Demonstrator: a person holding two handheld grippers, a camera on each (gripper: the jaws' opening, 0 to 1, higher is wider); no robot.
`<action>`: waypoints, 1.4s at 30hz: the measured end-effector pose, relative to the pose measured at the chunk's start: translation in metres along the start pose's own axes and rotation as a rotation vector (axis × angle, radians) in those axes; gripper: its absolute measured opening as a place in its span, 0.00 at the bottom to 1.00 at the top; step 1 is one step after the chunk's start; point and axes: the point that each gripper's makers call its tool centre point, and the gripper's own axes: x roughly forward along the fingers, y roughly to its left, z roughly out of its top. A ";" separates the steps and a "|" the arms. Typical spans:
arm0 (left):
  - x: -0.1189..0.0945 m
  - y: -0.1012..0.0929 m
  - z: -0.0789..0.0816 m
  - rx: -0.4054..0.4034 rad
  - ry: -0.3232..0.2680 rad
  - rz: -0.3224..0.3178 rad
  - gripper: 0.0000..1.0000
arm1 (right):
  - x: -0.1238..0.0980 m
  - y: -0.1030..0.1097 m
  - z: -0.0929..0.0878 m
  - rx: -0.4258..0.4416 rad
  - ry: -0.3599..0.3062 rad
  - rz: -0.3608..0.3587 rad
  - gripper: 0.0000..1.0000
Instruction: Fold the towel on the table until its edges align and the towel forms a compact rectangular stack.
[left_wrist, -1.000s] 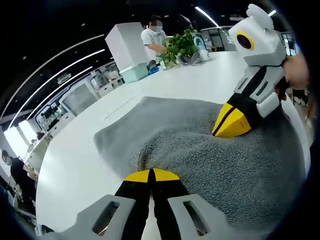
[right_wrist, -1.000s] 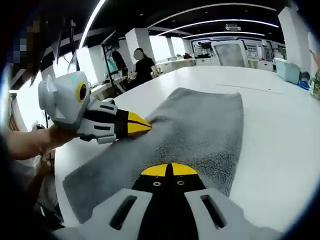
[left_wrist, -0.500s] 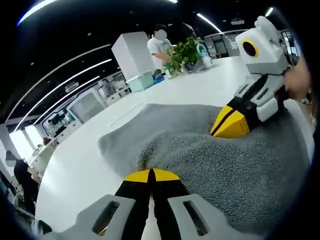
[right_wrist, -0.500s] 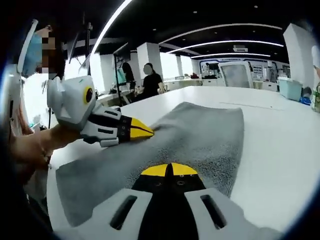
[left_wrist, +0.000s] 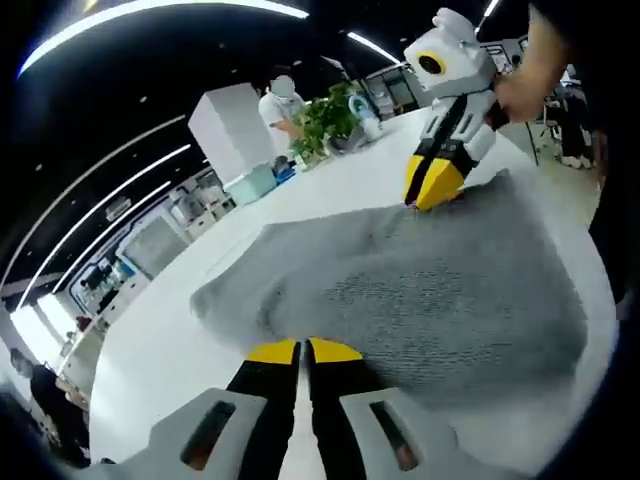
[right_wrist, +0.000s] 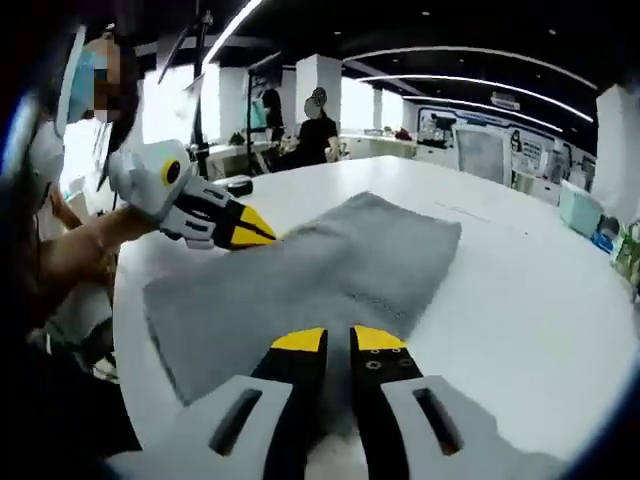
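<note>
A grey towel (left_wrist: 420, 290) lies folded and flat on the white table (left_wrist: 150, 350). In the left gripper view my left gripper (left_wrist: 303, 351) sits at the towel's near edge with its yellow tips a narrow gap apart and nothing between them. The right gripper (left_wrist: 432, 190) touches the towel's far edge there. In the right gripper view my right gripper (right_wrist: 339, 339) is open just short of the towel (right_wrist: 330, 265). The left gripper (right_wrist: 262, 232) points at the towel's left edge, held by a person's hand (right_wrist: 85, 250).
Potted plants (left_wrist: 325, 115) and a white box (left_wrist: 225, 125) stand at the table's far side, where a person (left_wrist: 275, 100) works. Bare table (right_wrist: 530, 290) stretches right of the towel. People (right_wrist: 318, 125) stand at desks behind. The table's rim curves close by.
Both grippers have let go of the towel and their jaws have parted, the right one wider. Both cameras have drawn back and lifted, and the towel now lies flat.
</note>
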 end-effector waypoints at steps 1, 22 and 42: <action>-0.007 -0.006 0.005 -0.003 -0.031 -0.011 0.09 | -0.006 0.003 -0.004 -0.030 0.031 0.009 0.14; -0.069 -0.092 0.005 0.311 -0.062 -0.337 0.21 | -0.035 0.033 -0.044 -0.686 0.341 0.071 0.28; -0.058 -0.087 0.003 -0.196 0.238 -0.324 0.04 | -0.027 0.029 -0.041 -0.219 0.179 0.120 0.05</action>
